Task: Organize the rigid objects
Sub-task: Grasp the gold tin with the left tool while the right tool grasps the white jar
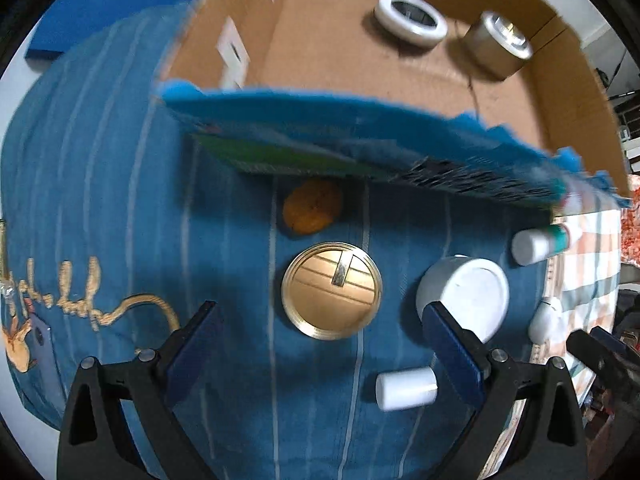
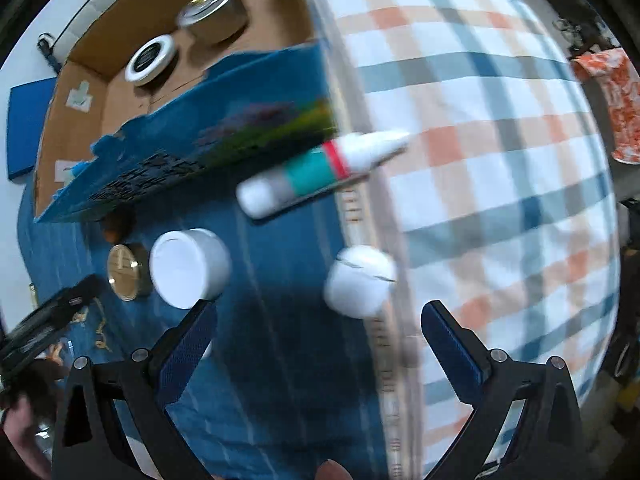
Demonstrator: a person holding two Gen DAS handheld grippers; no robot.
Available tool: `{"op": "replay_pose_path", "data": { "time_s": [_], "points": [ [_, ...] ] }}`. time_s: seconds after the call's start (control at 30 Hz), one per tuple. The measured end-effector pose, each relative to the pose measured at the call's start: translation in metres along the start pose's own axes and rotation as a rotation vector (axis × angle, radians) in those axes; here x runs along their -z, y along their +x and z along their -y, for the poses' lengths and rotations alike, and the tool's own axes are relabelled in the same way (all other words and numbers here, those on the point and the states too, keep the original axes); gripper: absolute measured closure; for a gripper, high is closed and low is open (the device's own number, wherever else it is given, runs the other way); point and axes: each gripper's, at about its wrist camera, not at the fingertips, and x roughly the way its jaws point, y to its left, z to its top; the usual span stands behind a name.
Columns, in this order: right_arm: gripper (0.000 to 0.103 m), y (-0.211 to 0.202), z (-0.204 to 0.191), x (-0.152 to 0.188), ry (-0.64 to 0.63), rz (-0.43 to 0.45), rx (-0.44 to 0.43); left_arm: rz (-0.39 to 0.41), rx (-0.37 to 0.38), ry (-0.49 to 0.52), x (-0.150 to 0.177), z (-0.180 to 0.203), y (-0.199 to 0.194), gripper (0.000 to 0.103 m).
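left wrist view: your left gripper (image 1: pixel 320 328) hangs over the blue striped cloth (image 1: pixel 120 208) with its fingers spread wide and nothing between the pads. directly ahead of the gap lies a gold tin (image 1: pixel 331 289), flat on the cloth. just to its right a white round jar (image 1: pixel 464 294) lies tipped on its side, partly hidden behind your right-hand finger. a small white cylinder (image 1: pixel 406 388) lies on the cloth near that same finger, lower in the frame. beyond the tin sits a brown round object (image 1: pixel 313 212), too blurred to identify. a white tube with a green band (image 1: pixel 540 242) lies toward the right edge of the cloth. the cardboard box (image 1: pixel 344 80) stands behind, its blue printed flap (image 1: pixel 360 136) folded toward you; inside it rest a white-rimmed tin (image 1: pixel 410 18) and a silver tin (image 1: pixel 498 46), near each other but apart.

right wrist view: your right gripper (image 2: pixel 320 332) likewise has its fingers held far apart, empty. a white rounded object (image 2: pixel 360 280) lies just ahead of the gap, at the seam where the blue cloth meets the checked cloth (image 2: pixel 500 160). the tube (image 2: pixel 320 172) lies farther ahead across the same seam, with the box flap just beside it. the white jar (image 2: pixel 188 266) sits left of your left-hand finger, the gold tin (image 2: pixel 126 272) just beyond it. both tins show inside the box (image 2: pixel 72 128). the left gripper (image 2: pixel 52 312) shows at the left edge.
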Motion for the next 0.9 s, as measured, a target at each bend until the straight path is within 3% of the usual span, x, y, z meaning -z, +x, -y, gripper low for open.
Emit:
{"op": "replay_pose_path", "data": {
  "time_s": [0.13,0.17,0.23,0.27,0.4,0.67,0.7,0.8,0.9],
  "points": [
    [0.0,0.019,-0.032,-0.003,-0.032,-0.027,-0.041,-0.053,-0.005,0.013,-0.008,0.006,0.031,0.002],
    [0.0,0.023,-0.039,-0.004,-0.036,-0.034,-0.049,-0.066,-0.008,0.02,-0.01,0.007,0.039,0.006],
    [0.0,0.032,-0.052,-0.006,-0.042,-0.047,-0.062,-0.087,-0.02,0.03,-0.014,0.01,0.053,0.037],
    [0.0,0.035,-0.058,-0.006,-0.046,-0.051,-0.068,-0.096,-0.019,0.03,-0.016,0.009,0.059,0.04],
    [0.0,0.046,-0.076,-0.009,-0.055,-0.064,-0.069,-0.095,-0.038,0.046,-0.011,0.002,0.066,0.041],
    [0.002,0.079,-0.11,-0.009,-0.058,-0.107,-0.05,-0.107,-0.035,-0.095,0.022,-0.048,0.065,0.04],
    [0.006,0.083,-0.115,-0.009,-0.059,-0.112,-0.042,-0.104,-0.032,-0.103,0.024,-0.05,0.065,0.04],
    [0.031,0.099,-0.123,-0.008,-0.052,-0.129,0.0,-0.096,-0.047,-0.096,0.025,-0.049,0.064,0.04],
    [0.032,0.104,-0.116,0.001,-0.056,-0.127,-0.006,-0.09,-0.046,-0.083,0.029,-0.041,0.064,0.04]
  ]
}}
